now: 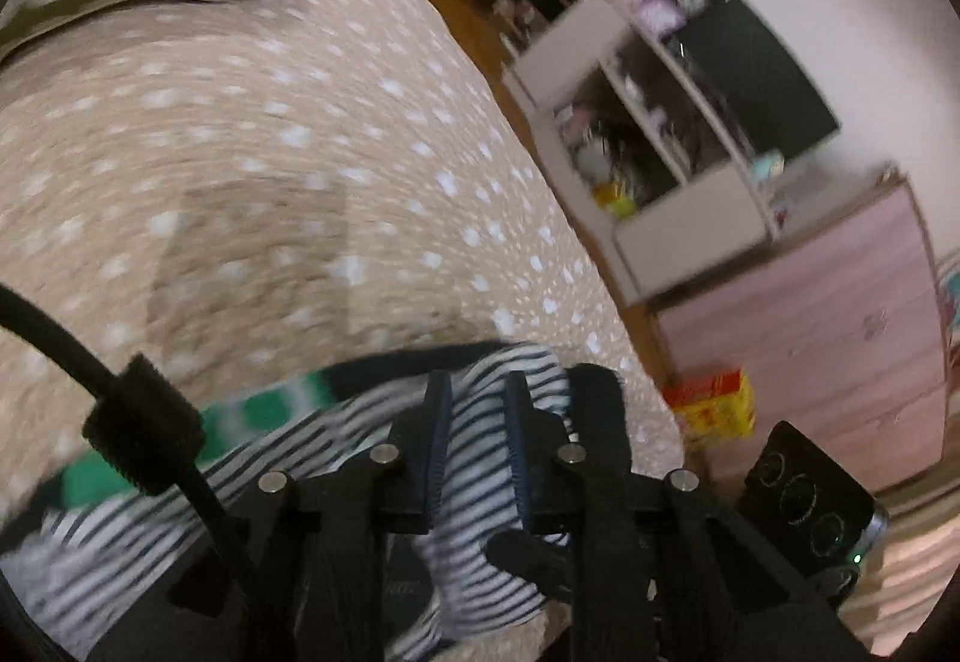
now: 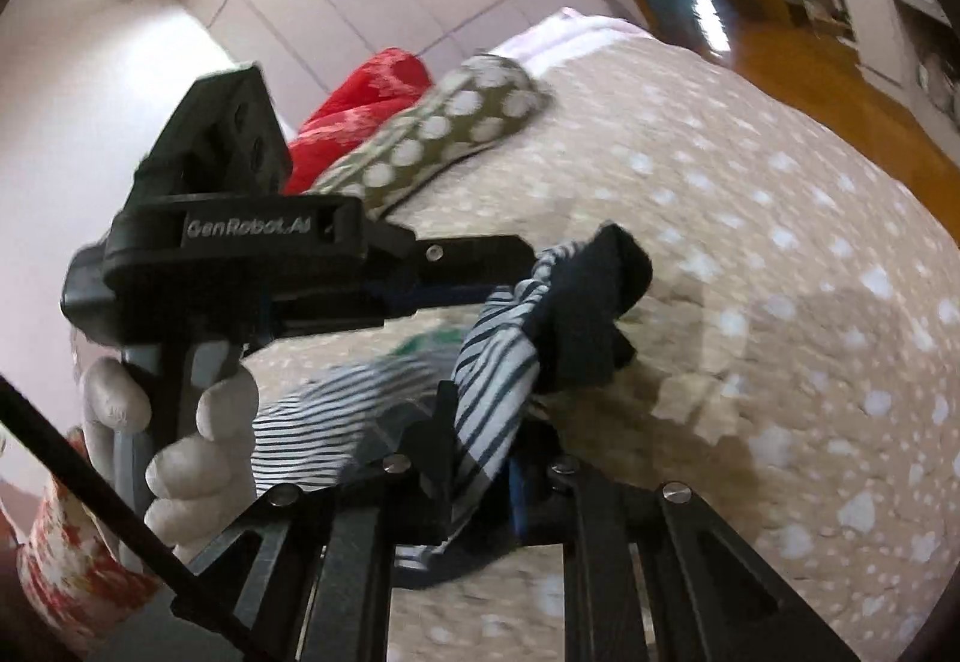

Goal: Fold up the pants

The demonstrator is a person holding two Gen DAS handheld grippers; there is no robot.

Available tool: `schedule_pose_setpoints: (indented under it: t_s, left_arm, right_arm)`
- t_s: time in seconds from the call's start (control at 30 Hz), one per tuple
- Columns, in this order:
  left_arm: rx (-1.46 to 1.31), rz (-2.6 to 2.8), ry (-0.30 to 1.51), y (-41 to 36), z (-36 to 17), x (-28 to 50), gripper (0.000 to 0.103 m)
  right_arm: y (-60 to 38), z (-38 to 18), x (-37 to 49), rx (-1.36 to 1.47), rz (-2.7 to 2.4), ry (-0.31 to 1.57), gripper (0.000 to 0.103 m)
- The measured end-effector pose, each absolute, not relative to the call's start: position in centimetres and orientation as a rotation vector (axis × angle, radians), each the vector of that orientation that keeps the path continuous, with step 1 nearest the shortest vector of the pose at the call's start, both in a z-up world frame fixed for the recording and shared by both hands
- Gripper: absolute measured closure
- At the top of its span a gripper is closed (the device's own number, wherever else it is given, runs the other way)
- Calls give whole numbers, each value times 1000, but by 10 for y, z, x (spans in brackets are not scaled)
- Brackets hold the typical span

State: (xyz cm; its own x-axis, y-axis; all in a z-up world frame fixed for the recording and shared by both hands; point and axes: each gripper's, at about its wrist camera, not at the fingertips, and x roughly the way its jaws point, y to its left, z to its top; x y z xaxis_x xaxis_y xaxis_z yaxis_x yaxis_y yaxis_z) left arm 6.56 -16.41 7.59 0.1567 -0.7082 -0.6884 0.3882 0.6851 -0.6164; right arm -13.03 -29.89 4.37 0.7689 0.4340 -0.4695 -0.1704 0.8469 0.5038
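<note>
The pants (image 1: 480, 458) are small, white with dark stripes, with dark cuffs and a green patch (image 1: 264, 410). My left gripper (image 1: 477, 392) is shut on a striped fold of them, held above the bed. In the right wrist view the pants (image 2: 498, 368) hang bunched, their dark cuff (image 2: 600, 302) uppermost. My right gripper (image 2: 480, 422) is shut on the striped cloth. The left gripper (image 2: 516, 272) reaches in from the left and grips the same bunch, very close to the right one.
A beige bedspread with white dots (image 1: 270, 152) covers the bed. An olive dotted pillow (image 2: 456, 122) and a red cloth (image 2: 366, 92) lie at its far end. A white shelf unit (image 1: 660, 122), pink dresser (image 1: 828, 314) and yellow box (image 1: 720, 404) stand on the floor beside it.
</note>
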Motion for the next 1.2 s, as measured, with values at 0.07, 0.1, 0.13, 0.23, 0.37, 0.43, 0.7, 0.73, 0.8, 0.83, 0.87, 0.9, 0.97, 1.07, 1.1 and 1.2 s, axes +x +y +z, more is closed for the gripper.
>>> schedule_pose_setpoints:
  t_s: [0.07, 0.1, 0.13, 0.23, 0.37, 0.43, 0.7, 0.73, 0.8, 0.83, 0.87, 0.9, 0.97, 1.07, 1.1, 1.2]
  left_arm:
    - [-375, -769, 1146, -139, 76, 59, 86]
    - [-402, -719, 1125, -118, 75, 52, 86]
    - [-423, -684, 1109, -104, 75, 46, 86]
    - [-493, -584, 1052, -56, 77, 29, 85]
    - [-589, -467, 986, 3, 82, -1, 68]
    - [-597, -425, 959, 25, 86, -18, 67]
    - [-607, -324, 892, 68, 87, -65, 58]
    - [-607, -318, 891, 69, 86, -68, 58]
    - [-593, -293, 892, 70, 85, -72, 58]
    - [-579, -277, 890, 71, 85, -77, 57]
    - [-566, -266, 888, 71, 85, -79, 57]
    - [-545, -245, 887, 70, 84, -81, 57]
    - [-513, -204, 891, 71, 80, -87, 57]
    - [-490, -158, 892, 79, 76, -97, 56]
    - [-493, -144, 890, 84, 75, -100, 56]
    - [-529, -90, 877, 104, 72, -108, 54]
  right_arm:
    - [-276, 50, -127, 398, 378, 616, 89]
    - [-262, 51, -126, 366, 396, 622, 89]
    - [-250, 50, -124, 341, 416, 631, 89]
    - [-197, 41, -113, 200, 480, 683, 87]
    - [-155, 28, -116, 125, 586, 770, 72]
    - [-151, 34, -125, 121, 647, 772, 72]
    - [-215, 78, -110, 182, 452, 691, 69]
    - [-218, 77, -100, 184, 411, 702, 70]
    - [-217, 73, -89, 203, 395, 723, 72]
    - [-212, 68, -78, 210, 389, 742, 74]
    - [-209, 64, -73, 209, 385, 751, 75]
    - [-200, 59, -61, 205, 384, 768, 75]
    - [-183, 46, -44, 186, 386, 799, 75]
    - [-161, 30, -37, 147, 396, 864, 75]
    - [-151, 19, -31, 105, 371, 902, 75]
    - [-147, 20, -31, 75, 349, 900, 74]
